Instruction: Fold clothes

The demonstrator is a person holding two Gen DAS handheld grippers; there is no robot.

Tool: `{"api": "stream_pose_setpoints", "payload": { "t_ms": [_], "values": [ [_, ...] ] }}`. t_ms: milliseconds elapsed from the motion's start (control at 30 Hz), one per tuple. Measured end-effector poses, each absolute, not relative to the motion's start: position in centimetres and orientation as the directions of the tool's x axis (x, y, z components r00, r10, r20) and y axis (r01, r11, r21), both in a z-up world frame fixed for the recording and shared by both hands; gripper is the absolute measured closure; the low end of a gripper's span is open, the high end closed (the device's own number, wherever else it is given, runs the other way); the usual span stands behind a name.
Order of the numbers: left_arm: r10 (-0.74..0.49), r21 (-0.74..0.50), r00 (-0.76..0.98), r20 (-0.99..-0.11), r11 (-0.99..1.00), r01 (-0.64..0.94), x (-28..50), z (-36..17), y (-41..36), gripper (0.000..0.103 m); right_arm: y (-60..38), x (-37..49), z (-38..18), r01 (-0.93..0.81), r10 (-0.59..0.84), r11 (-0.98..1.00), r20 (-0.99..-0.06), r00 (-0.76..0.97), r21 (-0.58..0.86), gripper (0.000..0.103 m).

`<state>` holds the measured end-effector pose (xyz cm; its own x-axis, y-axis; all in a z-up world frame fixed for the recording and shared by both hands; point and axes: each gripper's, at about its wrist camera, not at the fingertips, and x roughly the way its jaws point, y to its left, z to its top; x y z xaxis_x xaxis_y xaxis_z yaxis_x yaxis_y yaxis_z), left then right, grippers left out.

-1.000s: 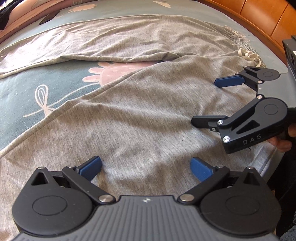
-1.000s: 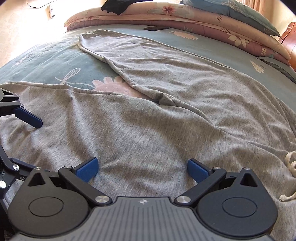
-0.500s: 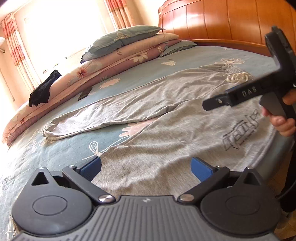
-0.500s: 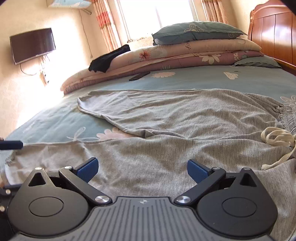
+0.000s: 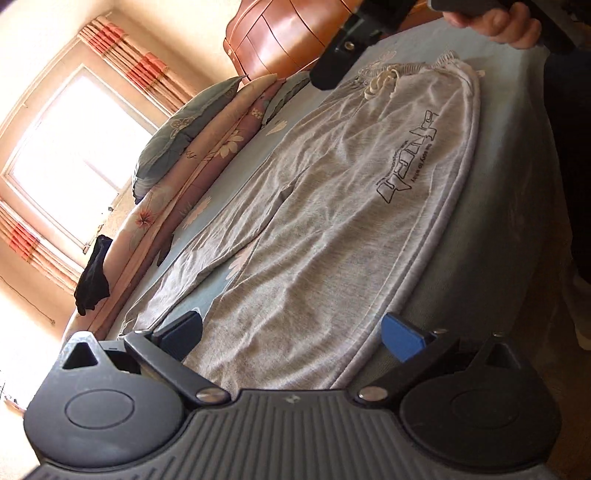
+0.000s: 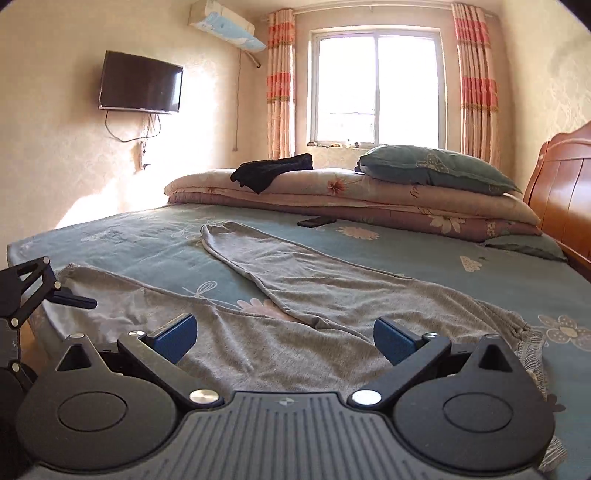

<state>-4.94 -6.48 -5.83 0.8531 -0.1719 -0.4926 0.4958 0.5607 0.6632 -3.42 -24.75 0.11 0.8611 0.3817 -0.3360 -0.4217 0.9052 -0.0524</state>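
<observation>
**Inspector:** Left wrist view. A bedroom: a bed [image 5: 491, 206] with blue-green floral sheet, wooden headboard [image 5: 280, 44], folded quilts [image 5: 192, 177] and a pillow [image 5: 177, 133] along the window side. Grey sweatpants [image 5: 332, 229] lie flat on the bed, waistband with white drawstring [image 5: 380, 79] at the headboard end, a black printed logo [image 5: 410, 162] on the near leg. The near leg runs along the bed's edge; the far leg splays away toward the quilts.

**Clerk:** And the left tool [image 5: 291, 332]?

**Inspector:** Released, jaws wide, holding nothing, poised over the near leg's lower end. A hand [image 5: 498, 22] grips the other unit near the waistband.

**Clerk:** Right wrist view?

**Inspector:** Same room: window [image 6: 376, 85], striped curtains, a wall television [image 6: 140, 86], an air conditioner [image 6: 225, 24]. A black garment [image 6: 273, 171] lies on the quilts, a dark phone-like item [image 6: 316, 220] on the sheet. The right tool [image 6: 284, 338] is likewise released and empty, above the sweatpants near the crotch.

**Clerk:** Handling?

**Inspector:** In my judgement: light, limp jersey knit that will sag and crease and will not hold shape. I would pinch the doubled seams, at the far leg's cuff and at the waistband hem, and carry that leg over onto the near one.
</observation>
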Motion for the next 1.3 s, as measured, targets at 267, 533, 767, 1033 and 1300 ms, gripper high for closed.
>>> {"api": "stream_pose_setpoints", "payload": {
  "t_ms": [267,533,767,1033,1300],
  "values": [
    [-0.181,0.622,0.851,-0.493,0.610,0.490,-4.3,-6.3,-5.9,0.001,-18.3,-6.1,-4.1,-0.685,0.469,0.623,-0.521,0.714,-0.379,0.042],
    [-0.188,0.609,0.852,-0.489,0.625,0.488,-4.1,-6.5,-4.5,0.001,-14.3,-6.6,-7.6,-0.750,0.438,0.443,-0.612,0.659,-0.491,0.064],
    [-0.247,0.575,0.840,-0.483,0.634,0.517,-4.2,-6.3,-4.0,0.001,-12.8,-6.6,-8.2,-0.762,0.409,0.394,-0.644,0.646,-0.514,0.085],
    [-0.241,0.550,0.848,-0.472,0.671,0.497,-2.6,-6.0,-3.7,0.001,-12.2,-7.5,-8.3,-0.743,0.399,0.398,-0.627,0.668,-0.538,0.101],
    [-0.179,0.483,0.797,-0.577,0.712,0.510,0.1,-7.3,-3.7,0.001,-13.4,-6.1,-5.2,-0.802,0.489,0.502,-0.660,0.571,-0.322,0.093]
  ]
}}
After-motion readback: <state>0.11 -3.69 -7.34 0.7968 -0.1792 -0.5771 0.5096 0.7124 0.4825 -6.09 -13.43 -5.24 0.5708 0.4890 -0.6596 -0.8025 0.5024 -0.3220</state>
